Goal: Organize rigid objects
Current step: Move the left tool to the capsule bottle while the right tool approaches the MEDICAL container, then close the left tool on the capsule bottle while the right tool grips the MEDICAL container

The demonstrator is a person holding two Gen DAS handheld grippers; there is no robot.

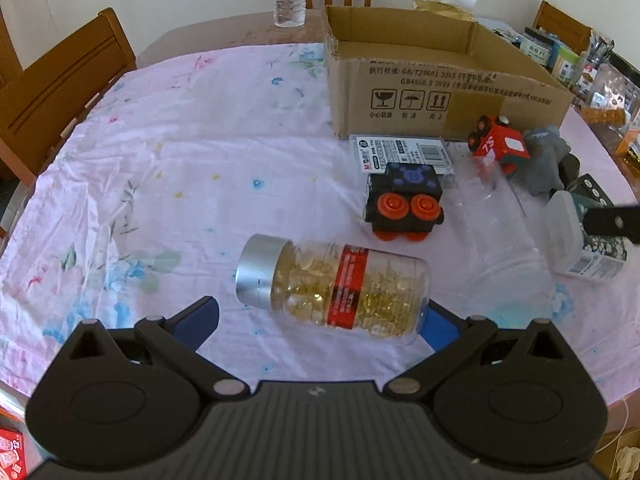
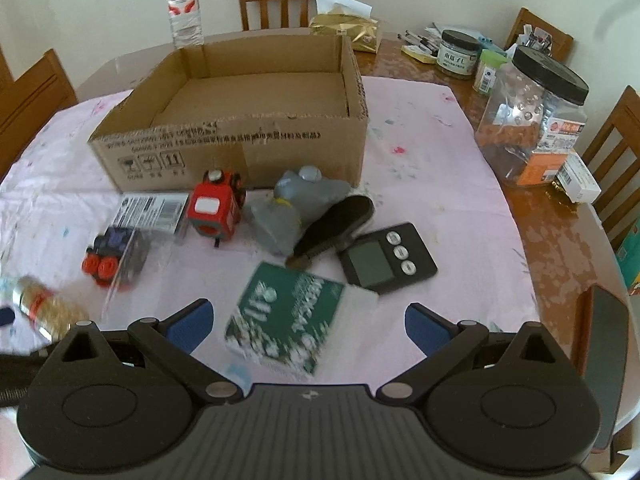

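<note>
A clear capsule bottle [image 1: 336,286] with a silver cap and red label lies on its side on the pink cloth. My left gripper [image 1: 320,322] is open, its blue pads either side of the bottle's near end, not closed on it. My right gripper [image 2: 306,326] is open over a green-and-white container [image 2: 288,320] lying flat. An open, empty cardboard box [image 2: 240,136] stands behind. Between lie a black toy with red wheels [image 1: 404,204], a red toy [image 2: 216,210], a grey toy [image 2: 296,208], a black timer [image 2: 386,258] and a flat pack [image 2: 154,210].
A water bottle [image 2: 184,8] stands behind the box. Jars [image 2: 536,124] and clutter crowd the table's right side. Wooden chairs [image 1: 60,92] ring the table. A crumpled clear plastic sheet [image 1: 492,216] lies right of the black toy.
</note>
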